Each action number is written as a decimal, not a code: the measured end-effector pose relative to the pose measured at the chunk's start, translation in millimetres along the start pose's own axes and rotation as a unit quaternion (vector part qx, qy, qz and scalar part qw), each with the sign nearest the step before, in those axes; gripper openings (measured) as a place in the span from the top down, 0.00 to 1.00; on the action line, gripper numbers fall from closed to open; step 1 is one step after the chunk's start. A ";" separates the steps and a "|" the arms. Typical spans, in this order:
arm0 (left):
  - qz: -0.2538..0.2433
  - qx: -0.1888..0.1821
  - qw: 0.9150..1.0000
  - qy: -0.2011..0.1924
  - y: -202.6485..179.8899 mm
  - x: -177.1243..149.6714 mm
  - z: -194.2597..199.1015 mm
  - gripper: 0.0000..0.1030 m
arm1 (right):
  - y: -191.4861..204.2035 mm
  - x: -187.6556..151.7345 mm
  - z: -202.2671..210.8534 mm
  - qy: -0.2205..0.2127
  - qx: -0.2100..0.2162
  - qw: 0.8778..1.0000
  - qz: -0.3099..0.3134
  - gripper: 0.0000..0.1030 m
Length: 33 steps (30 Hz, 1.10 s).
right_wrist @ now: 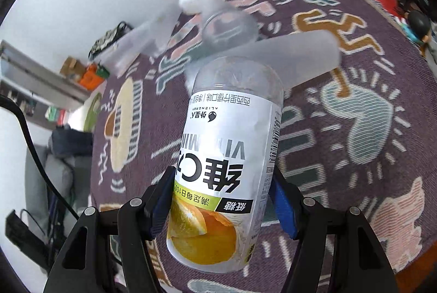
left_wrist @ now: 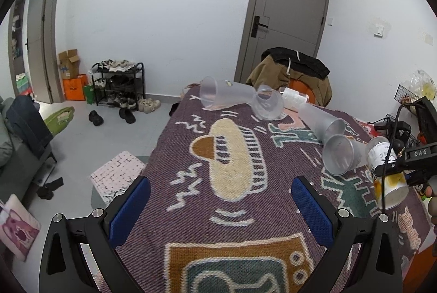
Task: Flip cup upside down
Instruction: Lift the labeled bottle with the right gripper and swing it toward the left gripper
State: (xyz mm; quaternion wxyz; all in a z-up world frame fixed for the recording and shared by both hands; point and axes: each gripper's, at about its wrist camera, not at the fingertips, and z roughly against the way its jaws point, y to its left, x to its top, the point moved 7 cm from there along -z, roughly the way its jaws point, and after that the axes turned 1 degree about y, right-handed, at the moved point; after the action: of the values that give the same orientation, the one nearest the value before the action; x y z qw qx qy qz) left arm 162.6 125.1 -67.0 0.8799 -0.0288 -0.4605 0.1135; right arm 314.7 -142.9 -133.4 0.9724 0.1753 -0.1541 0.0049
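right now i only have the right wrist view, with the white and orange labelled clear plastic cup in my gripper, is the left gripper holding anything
Observer: No. The left gripper is open and empty, above the purple patterned cloth.
Operator: how does my cup look from that side
Observer: The labelled cup is tilted in the right gripper, clear end up, over the cloth's right side.
Operator: any loose cup near it
Observer: A clear plastic cup lies on its side just left of it, mouth facing the left camera.
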 end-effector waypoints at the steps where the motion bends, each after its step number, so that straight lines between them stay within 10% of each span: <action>1: 0.001 0.002 1.000 0.001 3.6 -0.8 0.3 0.00 | 5.4 -2.2 -5.7 0.006 -0.002 1.000 0.007 0.36; 16: 0.030 -0.001 0.999 0.042 41.7 -16.5 -15.2 0.00 | 44.0 -45.6 -66.7 0.084 0.003 0.995 0.062 0.35; 21: 0.032 -0.022 0.998 0.058 35.0 -11.5 -19.0 0.00 | 48.8 -49.0 -62.6 0.080 0.027 0.994 0.067 0.08; 33: 0.013 -0.080 0.992 0.095 -22.2 8.5 -30.1 0.00 | 21.3 -52.0 -32.3 0.044 0.066 0.995 0.067 0.08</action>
State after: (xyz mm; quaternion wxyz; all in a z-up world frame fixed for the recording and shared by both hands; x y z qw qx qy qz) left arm 195.7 107.0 -74.0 0.9130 -0.1156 -0.3822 0.0841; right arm 273.5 -109.6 -170.7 0.9620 0.2279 -0.1220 0.0880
